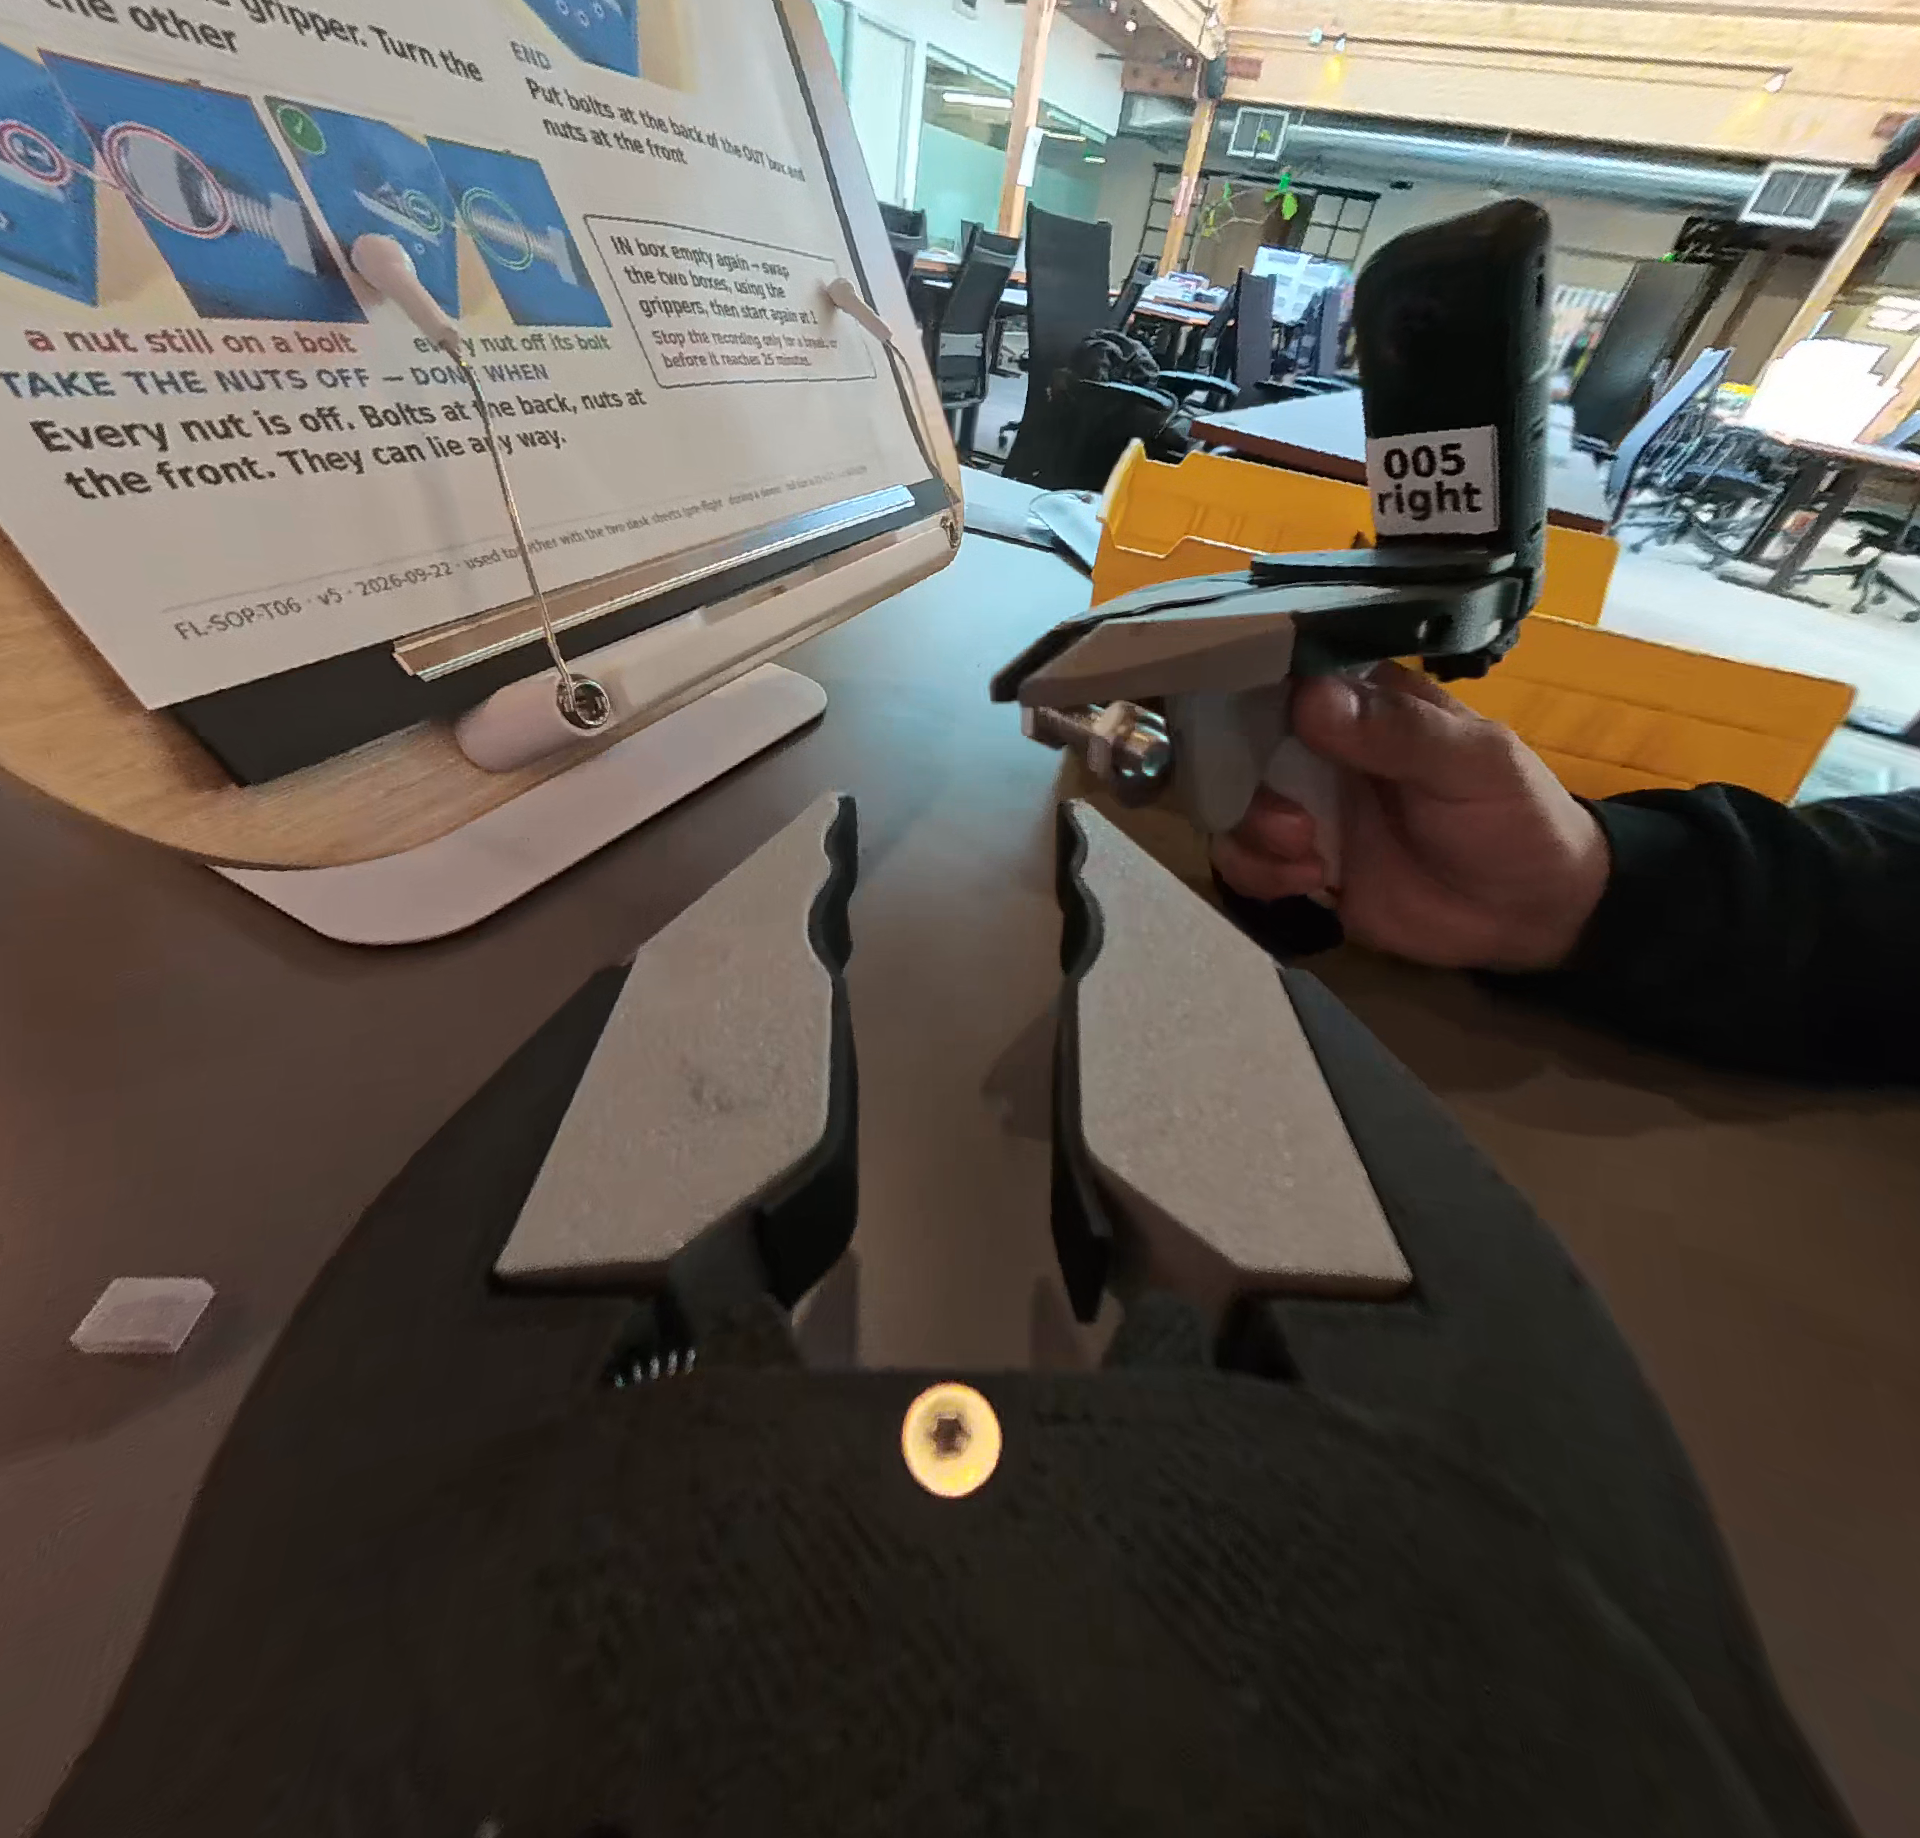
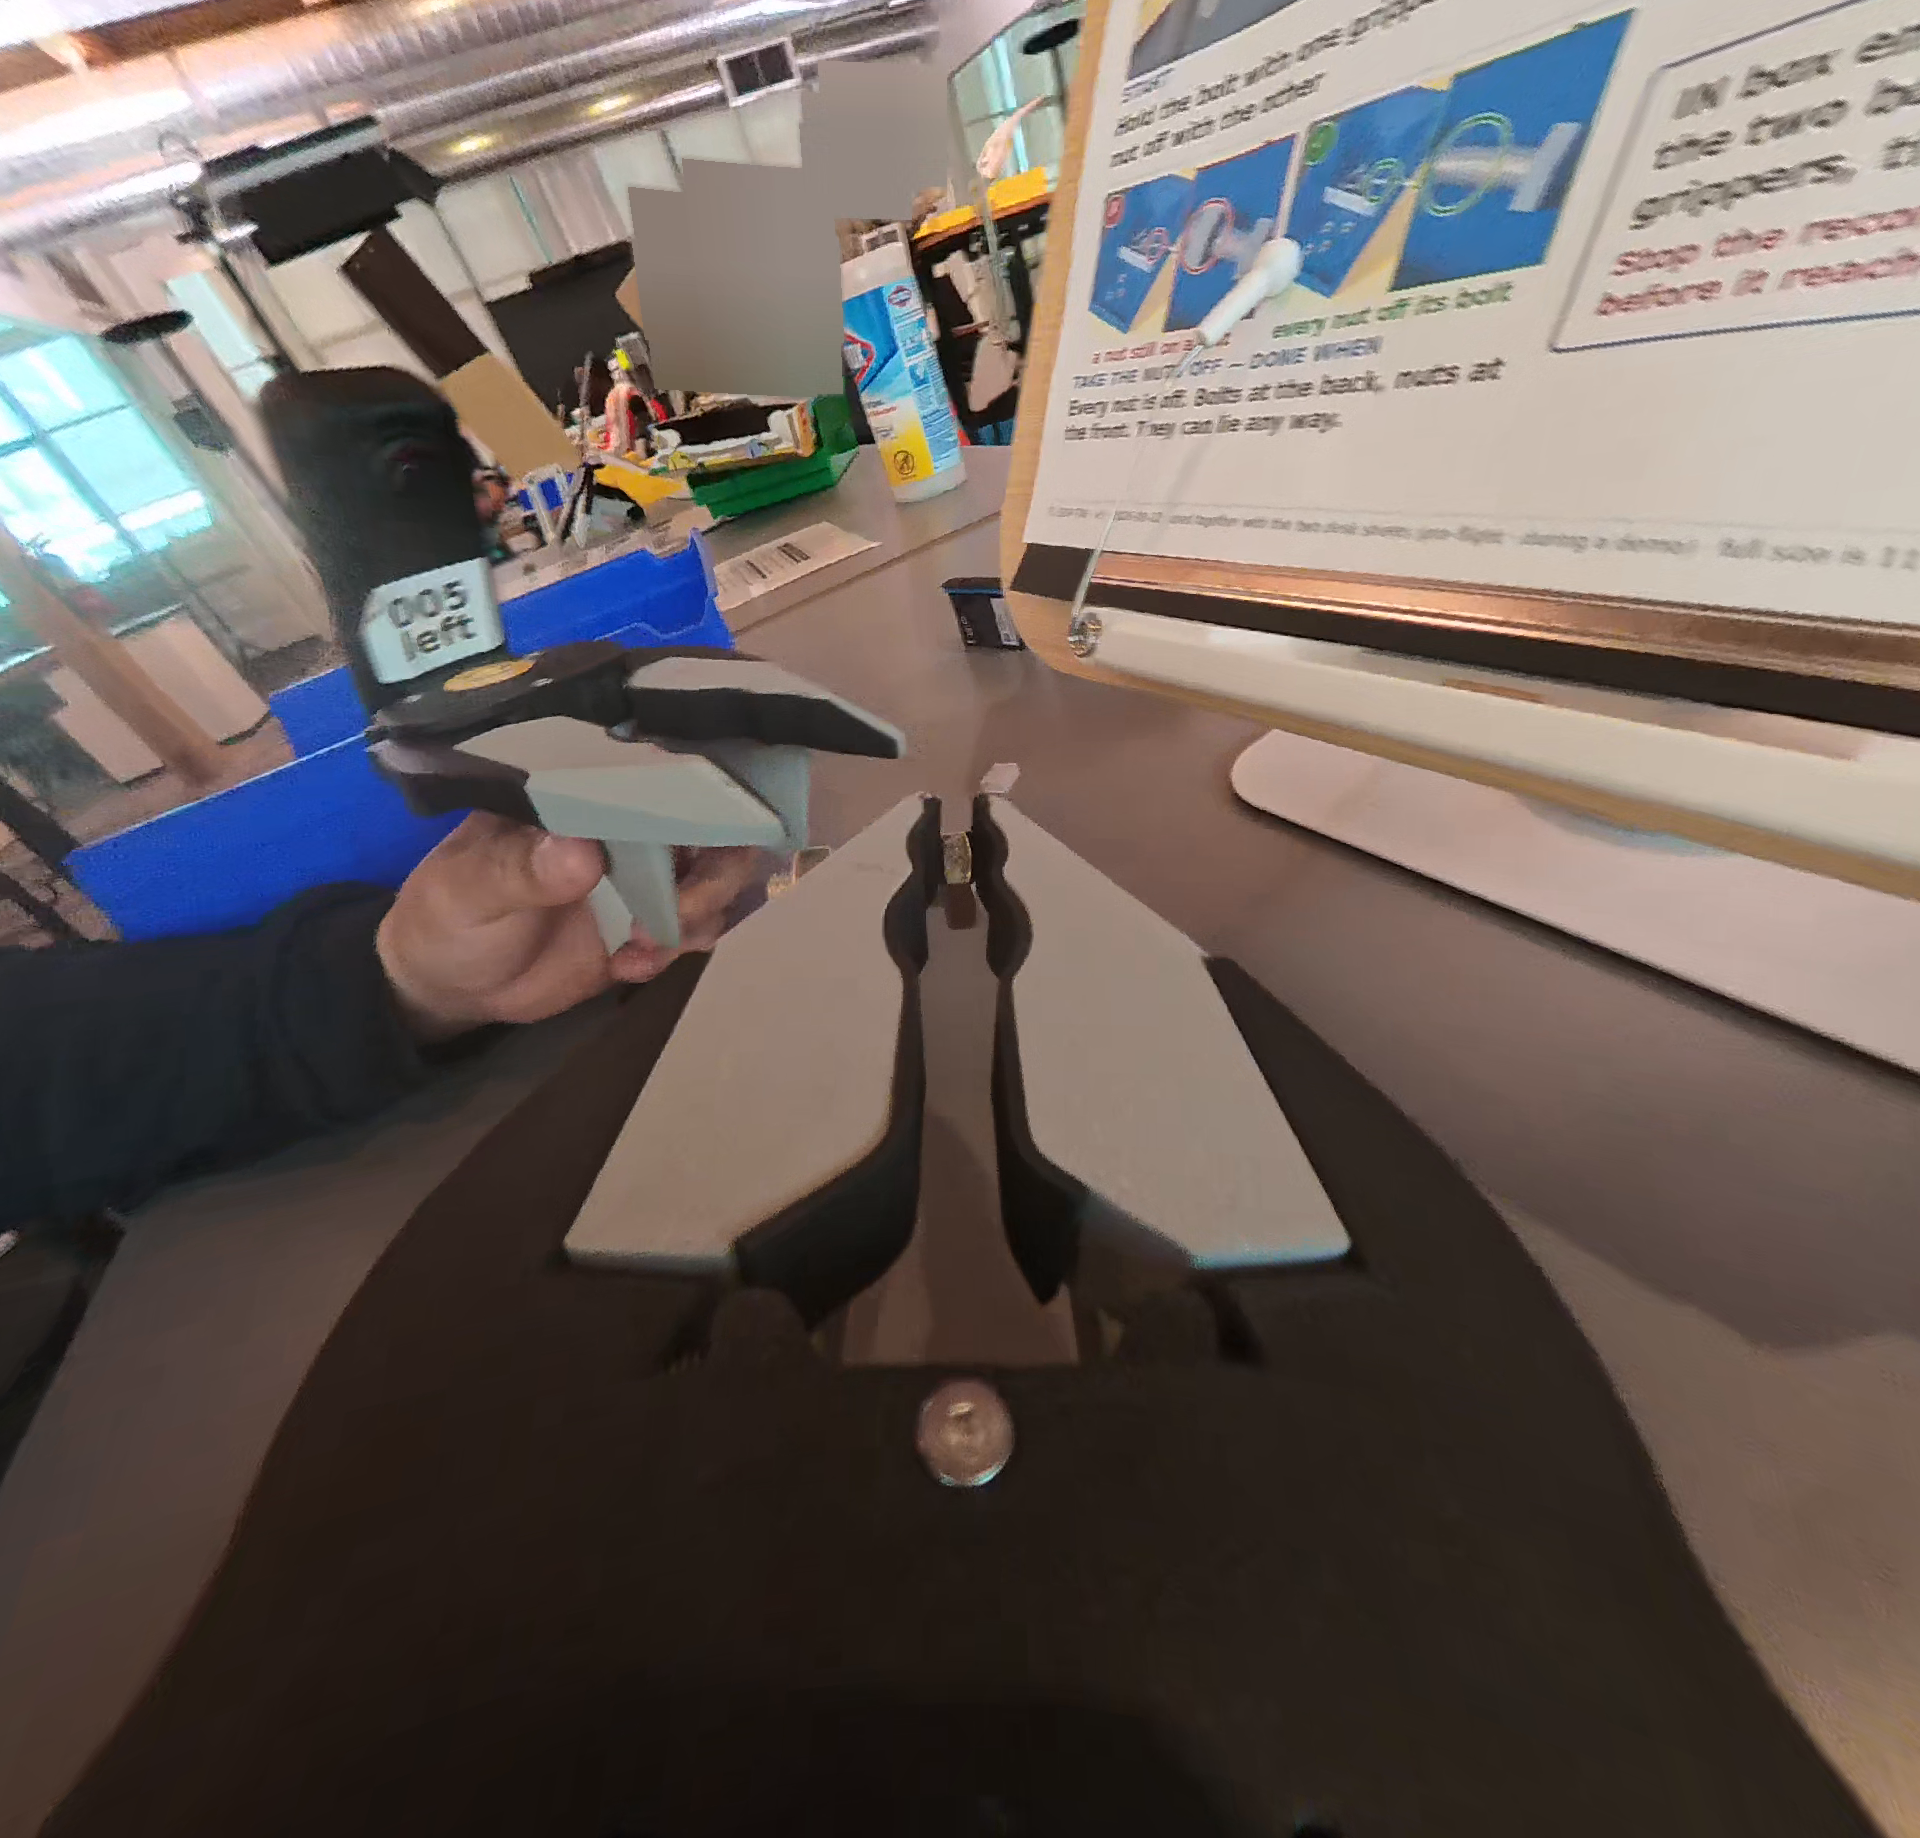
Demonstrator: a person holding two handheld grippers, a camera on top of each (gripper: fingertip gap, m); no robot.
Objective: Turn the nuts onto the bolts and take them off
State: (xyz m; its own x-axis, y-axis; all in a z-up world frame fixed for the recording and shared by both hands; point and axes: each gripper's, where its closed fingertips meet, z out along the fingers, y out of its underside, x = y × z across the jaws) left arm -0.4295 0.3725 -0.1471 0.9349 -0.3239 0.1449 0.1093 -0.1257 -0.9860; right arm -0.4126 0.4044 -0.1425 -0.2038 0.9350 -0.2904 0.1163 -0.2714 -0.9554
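My left gripper (image 1: 956, 838) is open and empty, held low over the dark table (image 1: 312, 1061). My right gripper (image 2: 951, 812) is shut on a silver bolt (image 2: 958, 858) near its tips. In the left wrist view the right gripper (image 1: 1013, 692) is ahead and to the right, held by a hand. The bolt (image 1: 1107, 744) hangs under its fingers with a hex nut on its thread. In the right wrist view the left gripper (image 2: 831, 780) hovers to the left, a short way from the bolt.
An instruction sheet on a wooden stand (image 1: 436, 728) with a white base (image 2: 1455, 832) stands at the back. A yellow bin (image 1: 1662, 708) is behind the right gripper. A blue bin (image 2: 312, 812) is behind the left one. A small white pad (image 1: 140, 1315) lies on the table. There is about 4 centimeters between the tips of the two grippers.
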